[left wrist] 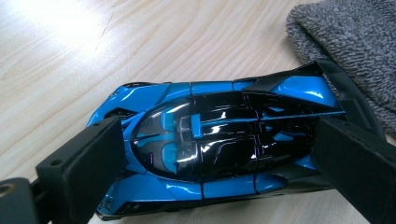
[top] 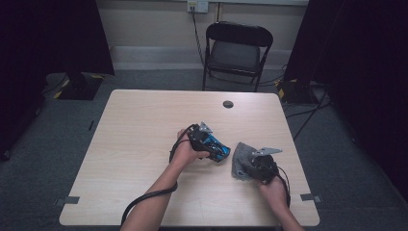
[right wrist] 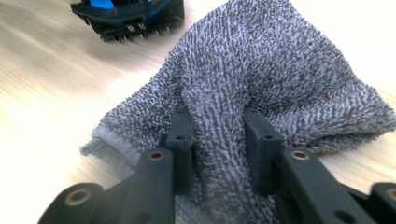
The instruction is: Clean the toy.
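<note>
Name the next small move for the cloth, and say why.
Probably lift the cloth and carry it onto the car. The right gripper already pinches a fold of it, while the left gripper brackets the car, which sits beside the cloth.

High view: above the near edge, facing forward and down over the whole worktop (top: 144,120). Both gripper views: close, low; share the blue toy car (left wrist: 210,149) and grey cloth (right wrist: 261,93).

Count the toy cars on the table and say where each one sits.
1. The blue and black toy car lies on the table between the jaws of the left gripper, just left of the grey cloth that the right gripper pinches. The cloth could hide something.
</note>
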Available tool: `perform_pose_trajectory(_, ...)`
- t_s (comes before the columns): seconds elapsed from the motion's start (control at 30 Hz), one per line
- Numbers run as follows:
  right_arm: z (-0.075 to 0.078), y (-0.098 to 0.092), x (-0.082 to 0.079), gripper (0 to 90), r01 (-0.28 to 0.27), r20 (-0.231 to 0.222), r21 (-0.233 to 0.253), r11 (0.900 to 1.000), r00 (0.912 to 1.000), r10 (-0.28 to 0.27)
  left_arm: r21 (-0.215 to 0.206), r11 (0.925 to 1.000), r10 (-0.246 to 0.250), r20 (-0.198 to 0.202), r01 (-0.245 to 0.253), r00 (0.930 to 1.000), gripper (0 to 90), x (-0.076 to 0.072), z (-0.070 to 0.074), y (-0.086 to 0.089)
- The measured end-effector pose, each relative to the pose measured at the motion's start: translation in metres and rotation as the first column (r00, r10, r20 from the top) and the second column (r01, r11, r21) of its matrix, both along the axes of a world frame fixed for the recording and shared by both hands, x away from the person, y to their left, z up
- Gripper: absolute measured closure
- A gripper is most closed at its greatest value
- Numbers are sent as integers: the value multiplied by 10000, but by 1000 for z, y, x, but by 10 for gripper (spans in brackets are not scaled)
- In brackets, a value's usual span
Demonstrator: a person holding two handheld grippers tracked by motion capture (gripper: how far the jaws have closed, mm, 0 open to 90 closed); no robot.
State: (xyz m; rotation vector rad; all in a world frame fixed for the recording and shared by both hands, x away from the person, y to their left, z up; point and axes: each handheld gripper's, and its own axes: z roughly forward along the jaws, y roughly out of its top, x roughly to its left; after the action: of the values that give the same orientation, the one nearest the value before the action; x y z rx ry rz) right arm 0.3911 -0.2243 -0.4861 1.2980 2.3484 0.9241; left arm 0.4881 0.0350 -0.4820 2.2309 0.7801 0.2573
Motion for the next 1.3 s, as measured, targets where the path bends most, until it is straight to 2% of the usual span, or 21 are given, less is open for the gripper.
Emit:
perform_pose_trajectory(0.17,1,6,3,741,-213,-143,113,9997,9997,215,82,10000,1,-89,0,10000,27,0,1,-1)
perform_pose_trajectory(0.33,3,14,4,764,-803,-478,396,9960,9955,822,222,9997,-38,-189,42,9998,27,2,2,-2)
perform_pose_trajectory(0.5,3,27,1,771,-1168,-552,494,9919,9913,1195,116,9999,16,-95,-15,10000,27,0,1,-1)
perform_pose_trajectory(0.63,4,38,-1,773,-1573,-679,580,9858,9846,1611,107,9999,49,-104,-48,9999,27,0,1,-2)
perform_pose_trajectory(0.77,4,48,-4,775,-1969,-619,544,9789,9778,2001,123,9999,59,-123,-57,9999,27,1,2,-2)
perform_pose_trajectory(0.97,3,59,-10,775,-2463,-851,1045,9635,9631,2554,94,9999,58,-88,-58,9999,27,0,1,-1)
perform_pose_trajectory(1.3,2,71,-16,775,-2959,-928,1439,9443,9460,3106,147,9999,45,-140,-43,9999,27,1,2,-2)
